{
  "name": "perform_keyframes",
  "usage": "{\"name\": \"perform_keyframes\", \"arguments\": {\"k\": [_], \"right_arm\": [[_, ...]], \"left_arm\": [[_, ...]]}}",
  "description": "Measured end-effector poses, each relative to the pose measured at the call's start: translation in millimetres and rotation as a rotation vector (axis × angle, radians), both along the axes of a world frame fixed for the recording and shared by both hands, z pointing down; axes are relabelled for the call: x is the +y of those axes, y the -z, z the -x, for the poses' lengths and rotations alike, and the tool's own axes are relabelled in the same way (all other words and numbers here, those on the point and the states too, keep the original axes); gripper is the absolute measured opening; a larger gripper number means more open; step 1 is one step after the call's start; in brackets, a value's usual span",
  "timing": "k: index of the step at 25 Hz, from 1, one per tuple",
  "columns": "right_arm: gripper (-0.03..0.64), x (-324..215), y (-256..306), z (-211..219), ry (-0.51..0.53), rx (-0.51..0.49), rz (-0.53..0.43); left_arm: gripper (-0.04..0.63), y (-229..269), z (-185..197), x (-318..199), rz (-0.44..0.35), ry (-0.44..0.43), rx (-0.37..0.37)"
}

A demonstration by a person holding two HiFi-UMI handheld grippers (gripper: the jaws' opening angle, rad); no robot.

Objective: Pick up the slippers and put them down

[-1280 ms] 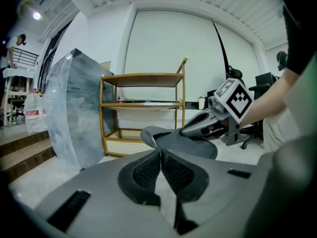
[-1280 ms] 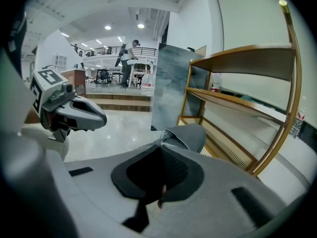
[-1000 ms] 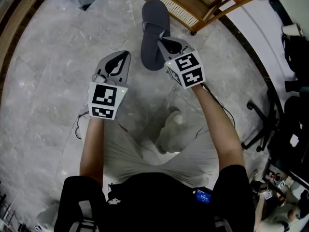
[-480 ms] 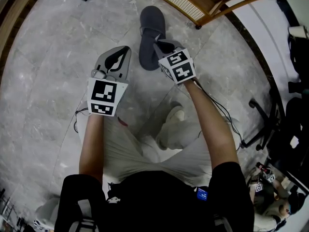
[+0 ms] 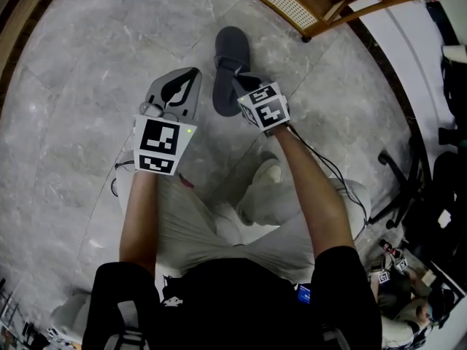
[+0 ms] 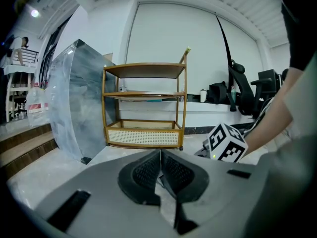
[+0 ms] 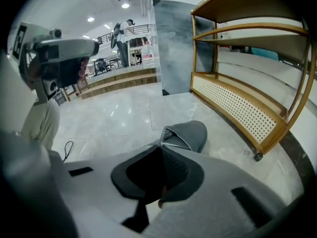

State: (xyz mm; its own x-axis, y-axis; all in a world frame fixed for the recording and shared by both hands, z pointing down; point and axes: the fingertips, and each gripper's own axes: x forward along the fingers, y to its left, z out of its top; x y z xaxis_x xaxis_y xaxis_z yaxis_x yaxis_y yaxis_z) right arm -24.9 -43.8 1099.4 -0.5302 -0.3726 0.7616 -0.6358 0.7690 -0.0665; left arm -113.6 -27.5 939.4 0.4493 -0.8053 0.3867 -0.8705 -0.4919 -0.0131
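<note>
One dark grey slipper (image 5: 230, 58) hangs toe-first close over the marble floor in the head view. My right gripper (image 5: 243, 84) is shut on its near rim. In the right gripper view the slipper (image 7: 187, 135) shows just past the closed jaws, its opening towards me. Whether its toe touches the floor I cannot tell. My left gripper (image 5: 177, 93) hovers to the left of the slipper, shut, with nothing between its pads (image 6: 148, 172). No second slipper is in view.
A wooden rack (image 5: 292, 4) with a cane-mesh bottom shelf stands just beyond the slipper, also seen as the rack (image 7: 247, 108). A grey slab (image 6: 74, 108) leans left of it. A cable (image 5: 117, 188) lies by my left leg. A chair base (image 5: 394, 188) is at right.
My right gripper has sunk towards the floor with the slipper in it. The left gripper has hardly moved.
</note>
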Motion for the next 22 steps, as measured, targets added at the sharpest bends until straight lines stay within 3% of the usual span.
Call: {"name": "perform_keyframes", "arguments": {"k": [17, 22], "right_arm": [[0.006, 31.7, -59.8, -31.1, -0.027, 0.084, 0.121], [0.006, 35.7, -66.3, -36.7, -0.027, 0.097, 0.134]], "left_arm": [[0.006, -5.1, -4.7, -2.4, 0.010, -0.020, 0.016], [0.006, -8.7, -1.4, -6.1, 0.030, -0.009, 0.052]]}}
